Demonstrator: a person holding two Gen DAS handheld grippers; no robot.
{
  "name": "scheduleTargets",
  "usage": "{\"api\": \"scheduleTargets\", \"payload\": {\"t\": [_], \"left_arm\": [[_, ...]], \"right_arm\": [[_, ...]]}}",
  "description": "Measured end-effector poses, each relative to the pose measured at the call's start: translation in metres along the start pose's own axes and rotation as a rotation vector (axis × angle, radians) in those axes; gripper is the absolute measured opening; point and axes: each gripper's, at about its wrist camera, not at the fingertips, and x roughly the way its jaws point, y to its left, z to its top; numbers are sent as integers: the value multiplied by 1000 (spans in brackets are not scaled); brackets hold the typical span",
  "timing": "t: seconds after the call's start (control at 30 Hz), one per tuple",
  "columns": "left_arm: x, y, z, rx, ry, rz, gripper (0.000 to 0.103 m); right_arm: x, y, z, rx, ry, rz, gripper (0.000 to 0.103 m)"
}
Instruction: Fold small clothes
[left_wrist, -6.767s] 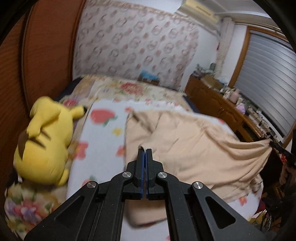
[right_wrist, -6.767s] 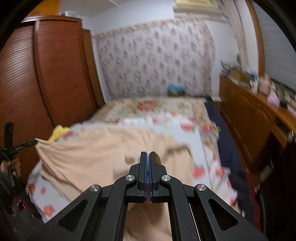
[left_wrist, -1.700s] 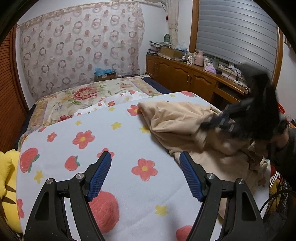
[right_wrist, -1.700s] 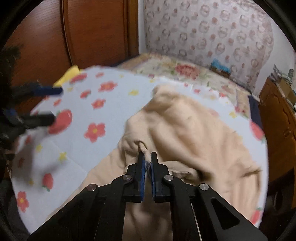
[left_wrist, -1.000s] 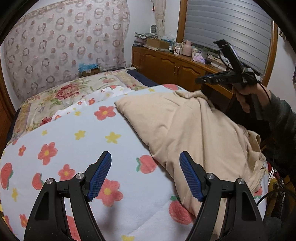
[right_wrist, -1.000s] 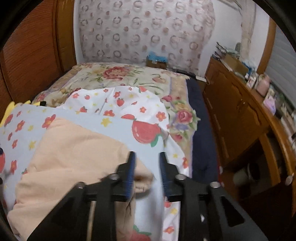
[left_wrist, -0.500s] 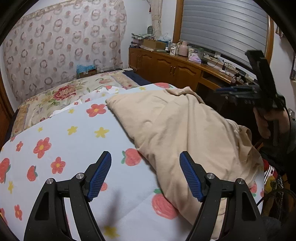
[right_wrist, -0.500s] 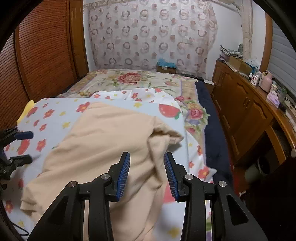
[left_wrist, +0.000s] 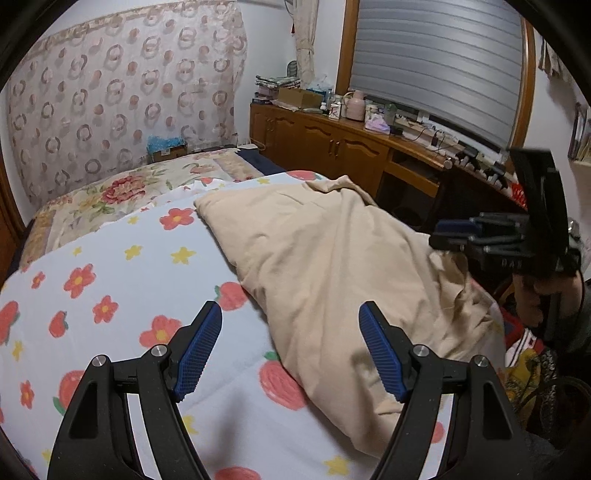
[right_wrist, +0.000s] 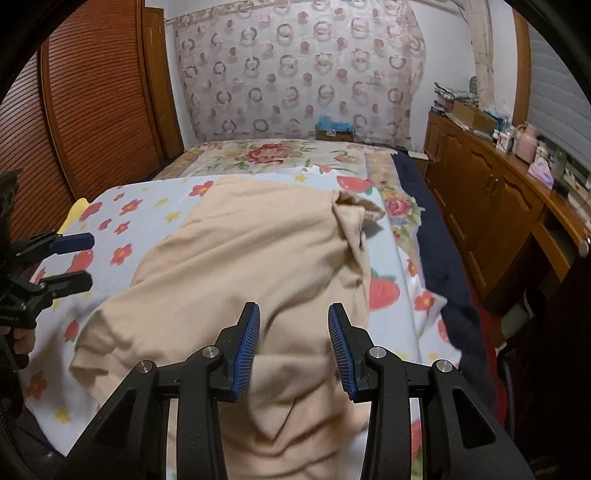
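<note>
beige garment (right_wrist: 255, 266) lay doubled on the floral blanket (left_wrist: 122, 280), near edge hanging off the blanket's foot | left gripper (left_wrist: 290, 350) jaws wide apart, holding nothing, above blanket beside garment | right gripper (right_wrist: 293, 341) parted, empty, over garment's near edge, likely for regrasp | containers: none seen

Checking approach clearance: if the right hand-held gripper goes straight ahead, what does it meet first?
Most likely the beige garment lying on the floral blanket; the open right hand-held gripper points straight at it. Depth is unclear.
</note>
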Motion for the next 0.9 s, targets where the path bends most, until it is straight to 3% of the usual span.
{"api": "scheduleTargets", "payload": {"t": [0.13, 0.2, 0.6, 0.7, 0.9], "left_arm": [[3, 0, -4, -11, 24, -4, 84], [4, 0, -9, -19, 29, -14, 92], [9, -1, -30, -42, 69, -7, 92], [8, -3, -31, -41, 68, -12, 92], [1, -6, -27, -39, 52, -16, 92]], "right_arm": [[-10, 6, -5, 13, -14, -5, 40], [-13, 7, -9, 28, -17, 5, 40], [0, 12, -24, 49, 25, -62, 42], [-3, 17, -29, 21, 26, -26, 4], [-43, 11, -31, 1, -27, -15, 3]]}}
